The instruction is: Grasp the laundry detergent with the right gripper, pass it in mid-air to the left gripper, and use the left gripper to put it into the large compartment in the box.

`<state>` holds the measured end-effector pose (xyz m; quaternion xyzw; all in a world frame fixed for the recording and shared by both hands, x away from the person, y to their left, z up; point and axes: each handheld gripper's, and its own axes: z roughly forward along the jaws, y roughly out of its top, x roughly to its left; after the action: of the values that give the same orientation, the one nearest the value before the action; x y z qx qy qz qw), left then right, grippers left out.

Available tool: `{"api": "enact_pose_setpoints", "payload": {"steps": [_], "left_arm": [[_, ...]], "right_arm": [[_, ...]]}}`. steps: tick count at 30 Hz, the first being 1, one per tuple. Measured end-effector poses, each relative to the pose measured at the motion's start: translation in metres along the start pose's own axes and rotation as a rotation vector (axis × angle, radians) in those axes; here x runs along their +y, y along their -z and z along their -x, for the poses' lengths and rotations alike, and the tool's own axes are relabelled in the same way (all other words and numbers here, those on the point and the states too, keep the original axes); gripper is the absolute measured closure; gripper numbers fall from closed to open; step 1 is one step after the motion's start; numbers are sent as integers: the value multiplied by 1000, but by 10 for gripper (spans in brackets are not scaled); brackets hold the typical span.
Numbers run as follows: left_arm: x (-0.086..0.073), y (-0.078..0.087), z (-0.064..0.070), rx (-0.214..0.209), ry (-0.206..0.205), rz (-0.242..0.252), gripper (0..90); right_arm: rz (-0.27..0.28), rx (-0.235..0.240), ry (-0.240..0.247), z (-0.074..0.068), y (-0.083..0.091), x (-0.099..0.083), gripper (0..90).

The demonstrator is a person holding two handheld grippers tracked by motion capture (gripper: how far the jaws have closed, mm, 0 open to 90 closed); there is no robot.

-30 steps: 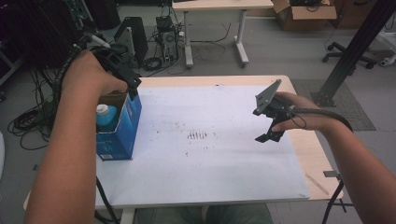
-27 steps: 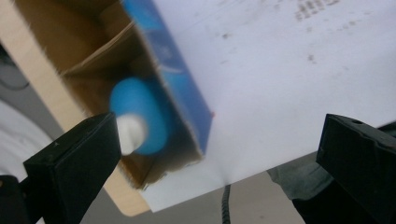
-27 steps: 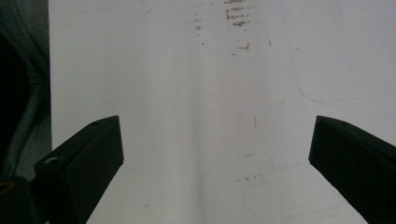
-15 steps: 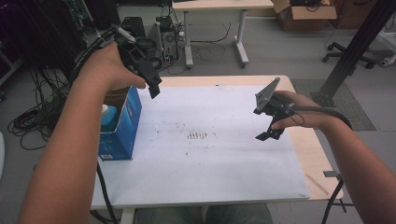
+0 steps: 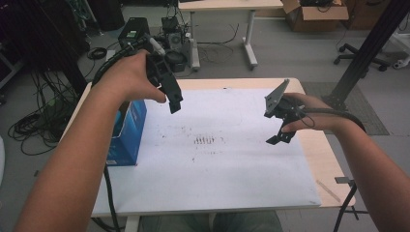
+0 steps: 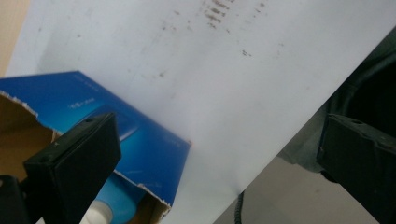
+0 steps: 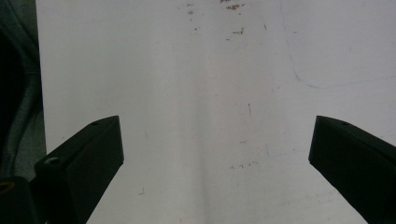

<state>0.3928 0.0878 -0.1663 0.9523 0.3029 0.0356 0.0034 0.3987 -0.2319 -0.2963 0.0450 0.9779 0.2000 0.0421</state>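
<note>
Grey floor all round, strewn with cables and black equipment beyond the far edge of the desk (image 5: 309,145); a second pale table and an open cardboard carton farther back.

Wooden desk, nearly all covered by a white sheet (image 5: 227,169) that is smudged with small brown marks near its middle and overhangs the desk's left edge.

On the sheet by the left edge of the desk, a blue box (image 5: 128,133), standing upright with its top torn open along a ragged cardboard rim. From the left gripper view, glossy blue outside with faint pale lettering, plain brown inside. Within the blue box (image 6: 140,140), a light blue bottle (image 6: 114,203) with a white cap, upright.

Left gripper (image 5: 174,99), now lifted clear of the box and carried toward the middle of the far edge, where a second ago it hung right over the open top. Jaws spread wide, nothing between them.

Right gripper (image 5: 280,123), unmoved since then, raised above the right edge of the sheet. Jaws wide apart too, bare white sheet (image 7: 210,116) showing between them.
</note>
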Motion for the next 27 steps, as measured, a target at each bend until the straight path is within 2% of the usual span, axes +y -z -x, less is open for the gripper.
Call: {"api": "enact_pose_setpoints", "payload": {"steps": [2, 5, 7, 11, 15, 19, 24, 27], "left_arm": [[2, -4, 6, 14, -55, -6, 2], [4, -10, 11, 7, -141, 1, 3], [5, -17, 13, 18, -181, 8, 3], [7, -31, 17, -4, -224, 1, 3], [9, -39, 25, -3, -297, -8, 3], [11, -47, 30, -6, -345, -21, 2], [11, -57, 37, -14, -390, -35, 2], [13, -60, 39, -13, -401, -42, 2]], "right_arm": [[-5, 2, -3, 0, -1, -1, 32], [-11, 3, -6, 0, -2, -1, 32], [-16, 5, -4, -1, -3, -1, 32], [-17, 9, -2, -2, -5, -1, 32], [-28, 17, 0, -3, -9, -1, 33], [-30, 17, 0, -4, -11, 0, 33], [-44, 26, -1, -9, -17, 1, 34], [-47, 28, -2, -9, -18, 0, 34]]}}
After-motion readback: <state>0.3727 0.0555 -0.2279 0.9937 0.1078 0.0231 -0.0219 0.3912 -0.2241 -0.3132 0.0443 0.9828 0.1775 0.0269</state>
